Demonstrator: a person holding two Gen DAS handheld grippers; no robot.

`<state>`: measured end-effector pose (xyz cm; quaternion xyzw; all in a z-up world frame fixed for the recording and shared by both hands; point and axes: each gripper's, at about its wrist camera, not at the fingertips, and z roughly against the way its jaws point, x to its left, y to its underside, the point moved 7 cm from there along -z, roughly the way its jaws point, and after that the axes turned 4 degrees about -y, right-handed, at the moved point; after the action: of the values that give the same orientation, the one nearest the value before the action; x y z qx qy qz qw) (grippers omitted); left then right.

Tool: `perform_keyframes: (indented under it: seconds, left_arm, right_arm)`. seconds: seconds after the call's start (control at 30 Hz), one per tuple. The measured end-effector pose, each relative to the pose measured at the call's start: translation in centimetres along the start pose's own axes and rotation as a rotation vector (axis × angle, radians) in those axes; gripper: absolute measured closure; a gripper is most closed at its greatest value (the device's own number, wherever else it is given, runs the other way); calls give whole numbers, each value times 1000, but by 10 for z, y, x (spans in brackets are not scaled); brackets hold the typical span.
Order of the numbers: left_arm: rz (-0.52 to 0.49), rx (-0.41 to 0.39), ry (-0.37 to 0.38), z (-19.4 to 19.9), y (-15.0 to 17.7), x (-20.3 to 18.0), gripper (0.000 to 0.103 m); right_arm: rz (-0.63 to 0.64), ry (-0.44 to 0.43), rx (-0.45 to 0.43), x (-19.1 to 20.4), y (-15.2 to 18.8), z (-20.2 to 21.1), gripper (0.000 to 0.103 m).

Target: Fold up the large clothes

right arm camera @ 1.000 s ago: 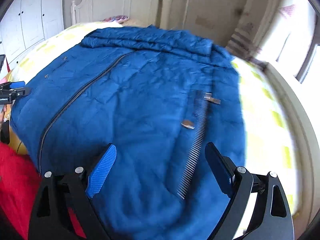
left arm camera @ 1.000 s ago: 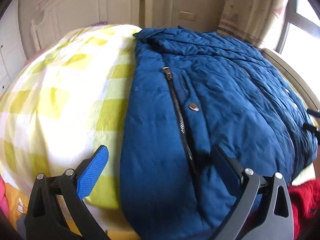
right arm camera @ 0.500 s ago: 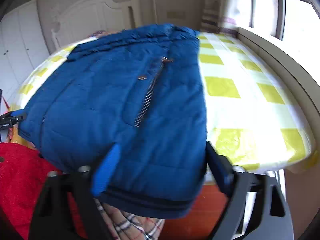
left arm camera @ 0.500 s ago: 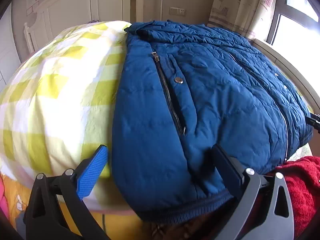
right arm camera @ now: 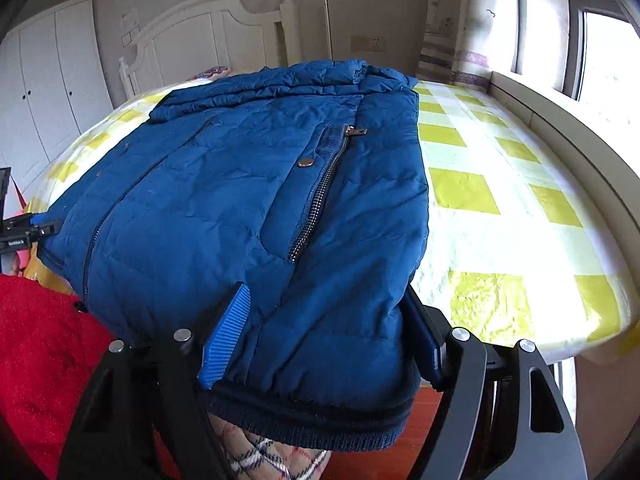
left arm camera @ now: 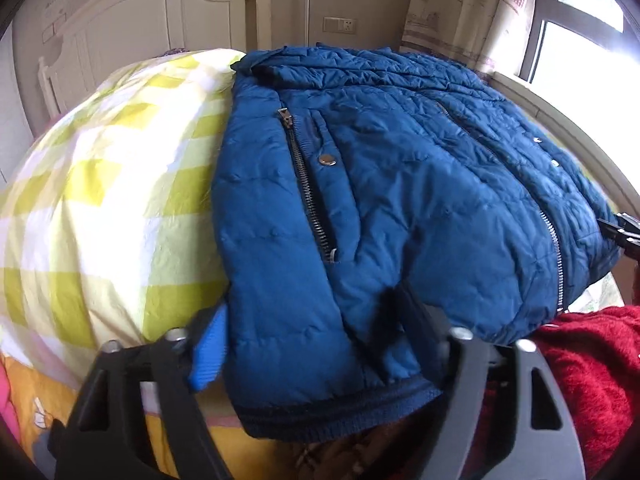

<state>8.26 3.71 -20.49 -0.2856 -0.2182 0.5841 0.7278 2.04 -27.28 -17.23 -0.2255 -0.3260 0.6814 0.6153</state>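
A blue quilted jacket (left arm camera: 400, 200) lies on the bed with its sides folded in and its ribbed hem hanging over the near edge. My left gripper (left arm camera: 308, 340) has its fingers partly closed around the jacket's left hem corner. The jacket also fills the right wrist view (right arm camera: 240, 208), where my right gripper (right arm camera: 324, 336) has its fingers partly closed around the right hem corner. The fabric bulges between both pairs of fingers. Each gripper shows at the edge of the other's view.
The bed carries a yellow and white checked cover (left arm camera: 100, 200) (right arm camera: 500, 208). A red garment (left arm camera: 580, 372) (right arm camera: 36, 352) lies at the near edge between the grippers. A white headboard (right arm camera: 208, 36) stands behind. A window sill (right arm camera: 560, 120) runs along the right.
Both grippers pulled back to the near hem and their fingers closed in around the hem corners. The jacket's bottom edge now hangs over the bed's edge.
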Motion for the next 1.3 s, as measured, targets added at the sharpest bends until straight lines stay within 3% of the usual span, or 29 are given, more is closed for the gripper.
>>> perform_keyframes:
  seconds: [0.07, 0.17, 0.43, 0.57, 0.77, 0.93, 1.03, 1.1, 1.2, 1.3]
  left_arm:
    - [24, -16, 45, 4, -3, -2, 75]
    - [44, -79, 83, 15, -12, -5, 86]
    - [246, -246, 362, 61, -73, 19, 87]
    - [281, -324, 383, 87, -93, 24, 87]
    - [336, -380, 418, 132, -64, 46, 88]
    - [336, -520, 478, 210, -57, 68, 90]
    - [319, -575, 508, 240, -66, 70, 90]
    - [332, -571, 561, 242, -84, 72, 90]
    - [339, -509, 539, 212, -131, 76, 89]
    - [445, -351, 535, 136, -189, 94, 82]
  right_arm:
    - [-1, 9, -42, 6, -4, 4, 73]
    - [-33, 11, -107, 7, -13, 12, 88]
    - [-166, -136, -358, 0, -81, 64, 92]
    - [-184, -169, -426, 3, -98, 94, 92]
    - [-157, -271, -455, 26, -79, 145, 92]
    - [-46, -337, -558, 61, -85, 215, 92]
    - [-34, -380, -620, 66, -102, 235, 92]
    - [-21, -387, -620, 67, -124, 230, 92]
    - [-26, -331, -563, 55, -174, 192, 92]
    - [-163, -298, -409, 14, -230, 107, 92]
